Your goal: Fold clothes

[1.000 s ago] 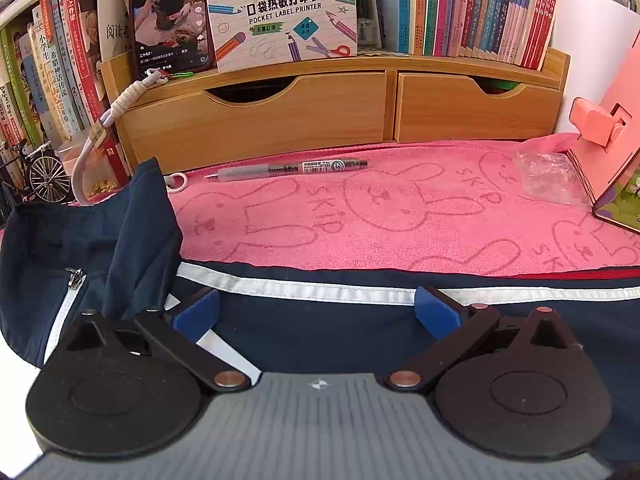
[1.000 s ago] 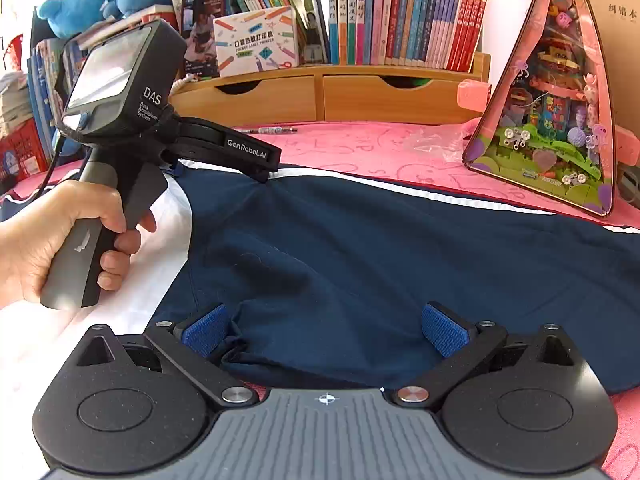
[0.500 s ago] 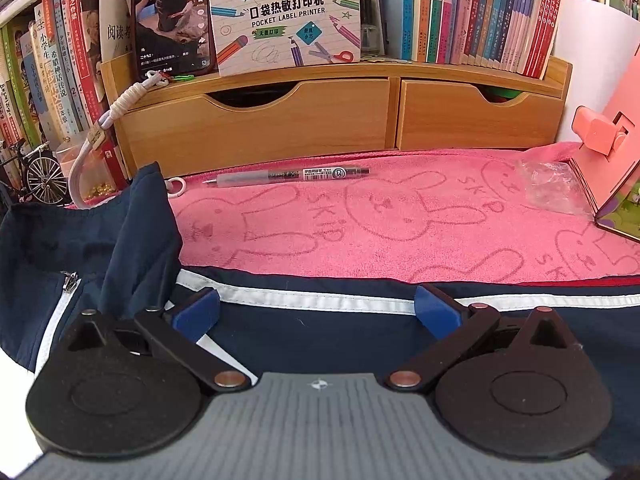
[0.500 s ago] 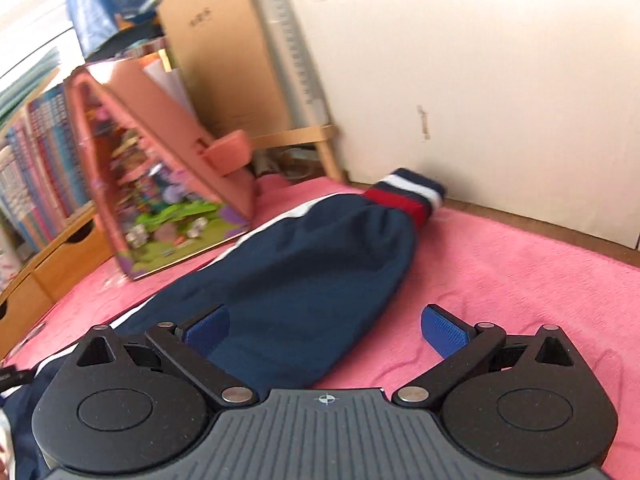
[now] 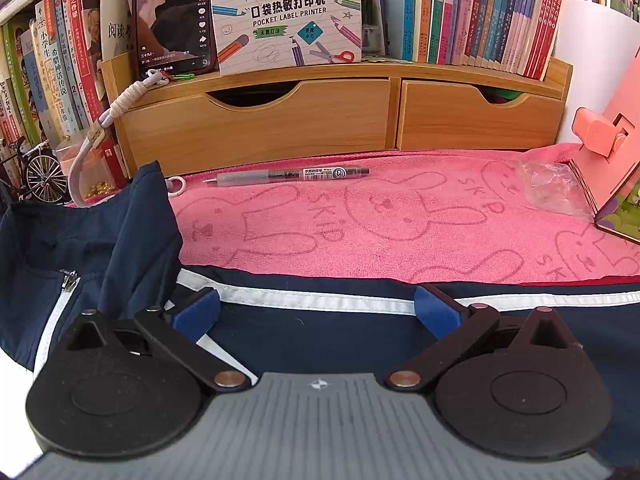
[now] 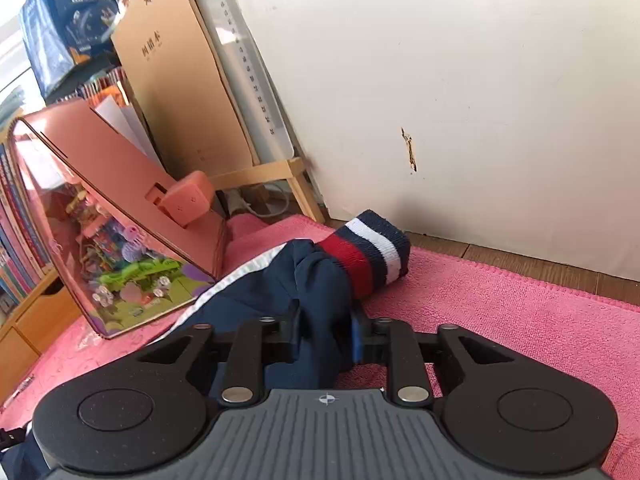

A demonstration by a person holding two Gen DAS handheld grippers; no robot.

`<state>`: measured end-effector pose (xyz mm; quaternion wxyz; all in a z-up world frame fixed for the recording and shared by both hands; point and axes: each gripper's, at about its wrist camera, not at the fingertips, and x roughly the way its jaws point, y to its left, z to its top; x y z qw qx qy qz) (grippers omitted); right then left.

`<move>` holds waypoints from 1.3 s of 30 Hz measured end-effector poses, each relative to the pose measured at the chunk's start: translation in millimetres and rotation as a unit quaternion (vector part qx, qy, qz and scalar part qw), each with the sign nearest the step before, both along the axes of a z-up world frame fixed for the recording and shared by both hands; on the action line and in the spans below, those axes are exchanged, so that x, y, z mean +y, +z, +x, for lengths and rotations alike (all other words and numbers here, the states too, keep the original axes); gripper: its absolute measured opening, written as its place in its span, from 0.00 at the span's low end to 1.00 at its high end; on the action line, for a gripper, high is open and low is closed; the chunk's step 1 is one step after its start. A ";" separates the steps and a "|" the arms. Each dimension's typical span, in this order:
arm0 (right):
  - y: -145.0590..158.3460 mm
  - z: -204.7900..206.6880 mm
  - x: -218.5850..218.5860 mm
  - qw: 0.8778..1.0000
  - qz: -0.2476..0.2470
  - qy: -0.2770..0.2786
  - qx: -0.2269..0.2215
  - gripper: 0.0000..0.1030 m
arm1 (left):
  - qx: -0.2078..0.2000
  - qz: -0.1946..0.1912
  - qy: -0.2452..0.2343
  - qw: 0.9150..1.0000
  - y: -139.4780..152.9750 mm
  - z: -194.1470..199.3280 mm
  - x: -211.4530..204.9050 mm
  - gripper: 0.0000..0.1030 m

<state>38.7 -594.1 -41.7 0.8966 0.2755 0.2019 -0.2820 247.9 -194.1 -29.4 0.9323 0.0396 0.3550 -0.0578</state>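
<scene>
A navy jacket (image 5: 320,332) with white stripes lies on the pink towel (image 5: 400,220); its collar and zipper stand up at the left. My left gripper (image 5: 316,308) is open and empty, hovering over the jacket's white-striped edge. In the right wrist view, my right gripper (image 6: 326,332) is shut on the navy sleeve (image 6: 316,280), just behind its red, white and navy ribbed cuff (image 6: 372,252), which rests on the pink towel (image 6: 500,300).
A pen (image 5: 292,176) and a crumpled plastic wrapper (image 5: 552,192) lie on the towel. Wooden drawers (image 5: 320,120) with books stand behind. A pink triangular toy house (image 6: 108,232) stands close left of the sleeve. A white wall (image 6: 480,100) rises behind the cuff.
My right gripper swung to the sleeve end, moved in behind the cuff and closed on the sleeve. My left gripper stayed open, almost still.
</scene>
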 end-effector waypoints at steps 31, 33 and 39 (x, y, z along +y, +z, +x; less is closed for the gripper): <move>38.7 -25.0 447.0 0.809 -0.299 0.506 -0.006 0.78 | 0.076 -0.316 -0.029 0.945 14.9 -133.3 272.4 1.00; 40.3 -29.5 429.2 0.821 -0.284 0.495 -0.001 0.85 | 0.078 -0.307 -0.038 0.948 16.2 -134.4 266.4 1.00; 34.8 -28.3 377.7 0.860 -0.224 0.459 0.016 0.90 | 0.104 -0.340 -0.061 0.933 15.8 -148.7 261.3 1.00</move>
